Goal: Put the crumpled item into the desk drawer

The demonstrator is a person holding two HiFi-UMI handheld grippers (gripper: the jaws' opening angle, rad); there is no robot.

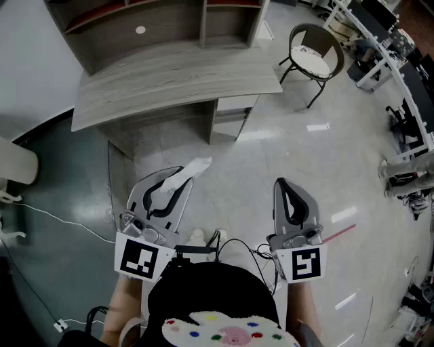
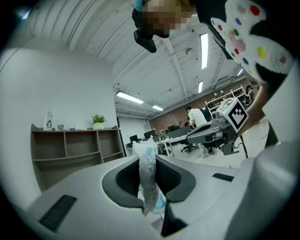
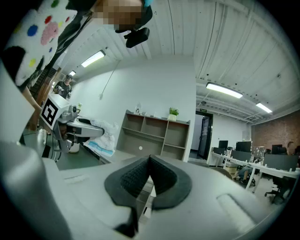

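The crumpled item (image 1: 194,167) is a white wrapper with pale blue print, pinched upright between the jaws of my left gripper (image 1: 180,177). In the left gripper view the wrapper (image 2: 148,173) stands between the dark pads and sticks out past them. My right gripper (image 1: 282,184) is shut with nothing in it; its pads (image 3: 161,176) meet in the right gripper view. Both grippers are held level over the floor, short of the wooden desk (image 1: 169,81). The drawer unit (image 1: 230,116) sits under the desk's right end.
A shelf unit (image 1: 156,17) stands on the desk's back. A round chair (image 1: 315,57) is to the right of the desk. White office tables (image 1: 400,74) line the far right. A white cable (image 1: 54,220) runs over the floor at left.
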